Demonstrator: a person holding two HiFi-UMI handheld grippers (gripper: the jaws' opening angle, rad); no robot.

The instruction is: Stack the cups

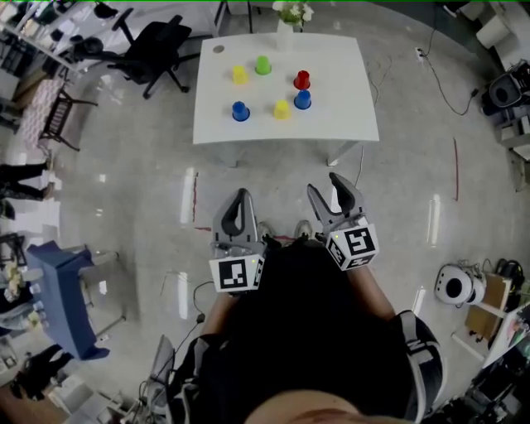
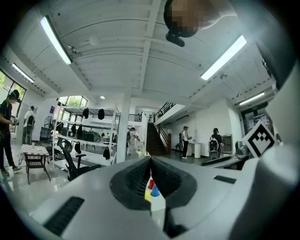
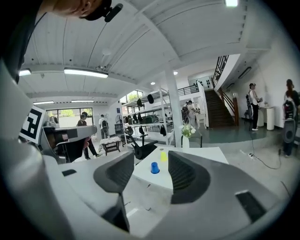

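Observation:
Far ahead stands a white table [image 1: 331,124] with several small cups on it: a green cup [image 1: 262,65], two yellow cups [image 1: 239,74] [image 1: 281,108], a red cup [image 1: 301,79] and two blue cups [image 1: 302,99] [image 1: 240,111]. All stand singly. My left gripper [image 1: 241,195] is held over the floor well short of the table, shut and empty [image 2: 151,161]. My right gripper [image 1: 325,184] is beside it, open and empty [image 3: 151,161]. Between its jaws the right gripper view shows a blue cup [image 3: 154,167] and a yellow cup [image 3: 163,156] in the distance.
A vase of flowers [image 1: 286,25] stands at the table's far edge. A black office chair [image 1: 157,45] is left of the table, a blue cart [image 1: 62,298] at the near left, a white round device [image 1: 454,286] at the right. A cable [image 1: 447,83] trails across the floor.

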